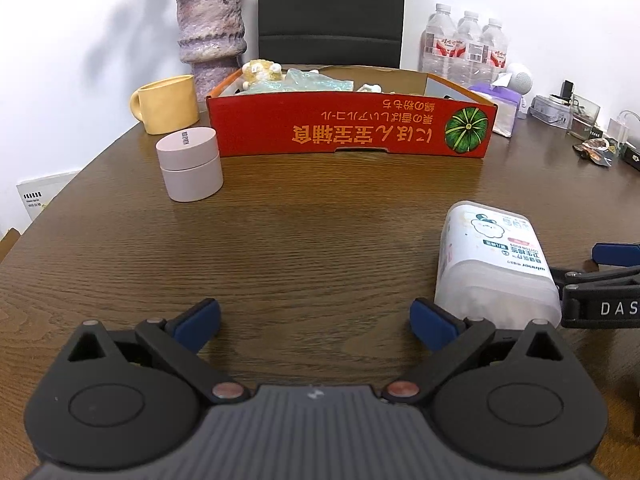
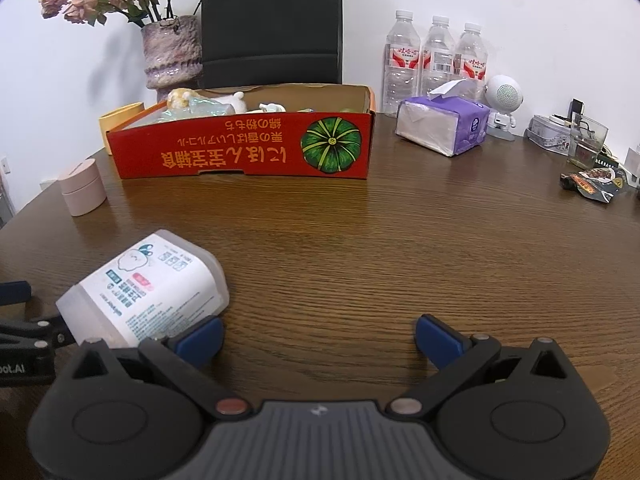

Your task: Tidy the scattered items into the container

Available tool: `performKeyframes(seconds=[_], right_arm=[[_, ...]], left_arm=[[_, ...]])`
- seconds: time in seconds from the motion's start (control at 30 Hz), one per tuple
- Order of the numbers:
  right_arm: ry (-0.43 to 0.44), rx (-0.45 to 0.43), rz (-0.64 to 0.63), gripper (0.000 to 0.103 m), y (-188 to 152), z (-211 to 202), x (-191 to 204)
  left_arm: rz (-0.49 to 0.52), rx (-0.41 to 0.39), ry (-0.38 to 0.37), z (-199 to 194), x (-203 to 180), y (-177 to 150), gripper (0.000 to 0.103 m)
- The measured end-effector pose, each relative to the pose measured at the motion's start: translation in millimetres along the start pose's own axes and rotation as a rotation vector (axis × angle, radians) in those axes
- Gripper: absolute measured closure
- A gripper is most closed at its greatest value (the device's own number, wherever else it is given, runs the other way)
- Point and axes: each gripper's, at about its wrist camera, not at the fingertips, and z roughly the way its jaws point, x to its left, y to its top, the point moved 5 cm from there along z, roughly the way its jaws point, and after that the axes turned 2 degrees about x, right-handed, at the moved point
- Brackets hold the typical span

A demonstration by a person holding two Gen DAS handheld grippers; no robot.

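Worktop (image 1: 320, 240): dark brown wood grain, rounded edge on the left side, mostly bare in the middle.
Room: plain white wall behind, black chair back (image 1: 330, 12) pushed up at the far side.
Left claw (image 1: 315, 320): spread wide, nothing between the blue pads, low over the worktop.
Right claw (image 2: 320, 338): also spread wide, empty, low over the worktop.
Cotton swab box (image 2: 148, 288): translucent white with printed label, lying on its side on the worktop, between the two claws; just beside the left claw's right pad and the right claw's left pad, contact not clear.
Red cardboard tray (image 1: 348, 126): far centre of the worktop, pumpkin print and upside-down yellow script on its front wall; holds a yellowish plush toy, a clear bag and small white bits.
Pink round container (image 1: 189, 164): upright on the worktop, left of the tray, outside it.
Yellow mug (image 1: 168, 104): behind the pink container, near the tray's left corner.
Vase (image 2: 172, 50): mottled purple, dried roses, back left by the wall.
Water bottles (image 2: 436, 56): three in a row, back right.
Tissue pack (image 2: 444, 126): purple, right of the tray.
Far right clutter: small white round speaker figure (image 2: 503, 106), a glass, a tin, a snack wrapper.
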Motion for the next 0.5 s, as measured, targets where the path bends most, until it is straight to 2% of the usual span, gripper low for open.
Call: performKeyframes(seconds=[0.33,0.4,0.5], right_arm=[[-0.006,-0.003,0.008,0.0,0,0,-1],[-0.003,-0.031,0.05,0.002,-2,-7,-6],[0.052,-0.119,0.124,0.003,0,-33,-12]], left_arm=[[0.005,-0.006,-0.021,-1,3,0,0.0],[-0.029,-0.022,-0.01,-3,8,1,0.0],[-0.113,-0.044,-0.01,-6,23,3,0.0]])
